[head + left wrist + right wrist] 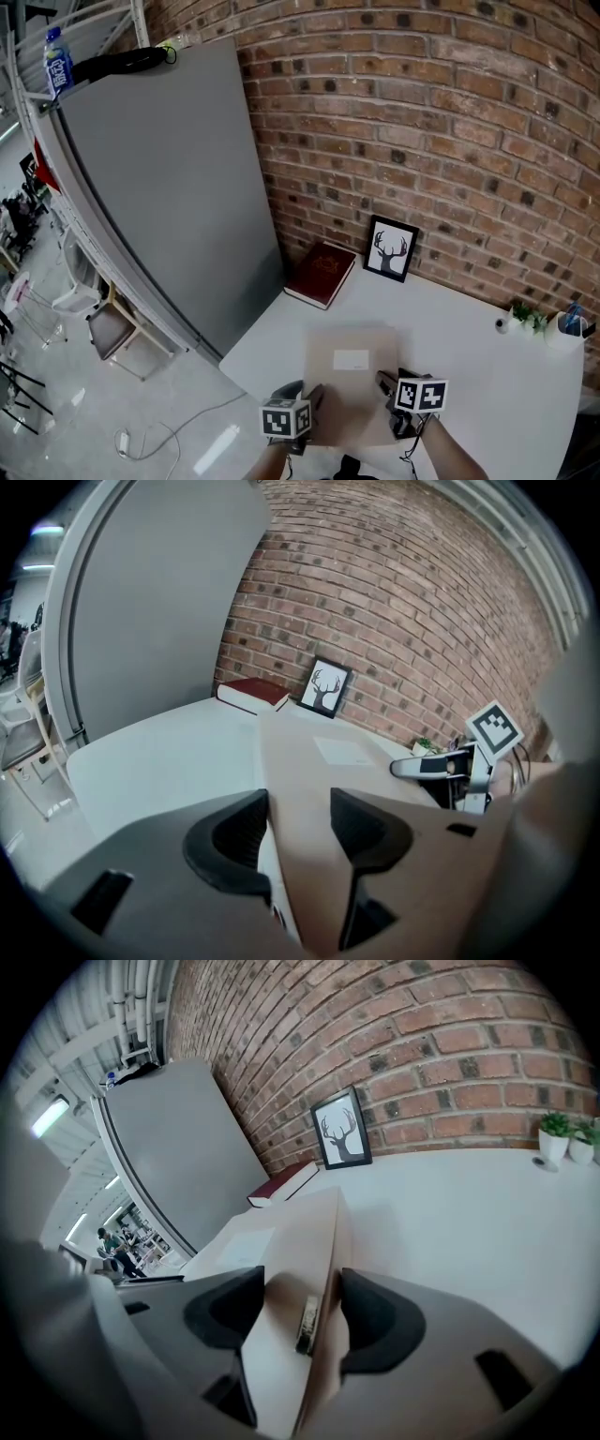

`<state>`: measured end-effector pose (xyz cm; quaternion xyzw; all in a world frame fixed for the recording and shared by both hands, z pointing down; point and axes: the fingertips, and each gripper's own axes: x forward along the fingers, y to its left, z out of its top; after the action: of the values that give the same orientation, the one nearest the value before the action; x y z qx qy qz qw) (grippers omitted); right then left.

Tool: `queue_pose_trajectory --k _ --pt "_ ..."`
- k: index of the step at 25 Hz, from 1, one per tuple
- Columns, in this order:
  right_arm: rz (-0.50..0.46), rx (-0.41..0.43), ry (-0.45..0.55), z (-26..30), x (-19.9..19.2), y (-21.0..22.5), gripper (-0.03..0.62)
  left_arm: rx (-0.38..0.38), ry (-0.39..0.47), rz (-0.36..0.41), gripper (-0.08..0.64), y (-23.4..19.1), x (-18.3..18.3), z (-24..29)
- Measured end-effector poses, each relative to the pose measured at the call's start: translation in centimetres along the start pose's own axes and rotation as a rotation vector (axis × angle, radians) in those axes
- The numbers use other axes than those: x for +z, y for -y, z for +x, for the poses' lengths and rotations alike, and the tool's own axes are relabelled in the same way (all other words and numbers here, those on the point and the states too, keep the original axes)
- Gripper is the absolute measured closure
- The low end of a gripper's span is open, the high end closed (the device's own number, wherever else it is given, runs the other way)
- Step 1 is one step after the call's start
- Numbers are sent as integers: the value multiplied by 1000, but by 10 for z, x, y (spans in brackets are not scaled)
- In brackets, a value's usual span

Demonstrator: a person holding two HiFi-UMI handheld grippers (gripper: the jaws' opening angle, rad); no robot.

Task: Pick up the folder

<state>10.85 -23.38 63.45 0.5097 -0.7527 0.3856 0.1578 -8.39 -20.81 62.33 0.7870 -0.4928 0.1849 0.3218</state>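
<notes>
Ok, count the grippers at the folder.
2. The left gripper is at the folder's near left corner, the right gripper at its near right edge; each has the folder between its jaws.

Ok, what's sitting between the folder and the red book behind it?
Nothing. Only a bare strip of white table separates the folder from the red book. The head view shows this most clearly.
</notes>
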Motion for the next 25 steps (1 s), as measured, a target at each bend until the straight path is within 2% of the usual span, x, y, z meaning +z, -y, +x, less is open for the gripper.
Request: queue_pose_trajectory --k 11,19,25 --pt "-7 -7 38 -14 4 -6 342 -12 16 -3 356 3 2 -5" --pt "-42 14 117 -26 19 -22 345 5 90 47 356 4 19 -20" --pt "-78 23 185 -37 38 -39 351 12 159 56 356 2 36 -35"
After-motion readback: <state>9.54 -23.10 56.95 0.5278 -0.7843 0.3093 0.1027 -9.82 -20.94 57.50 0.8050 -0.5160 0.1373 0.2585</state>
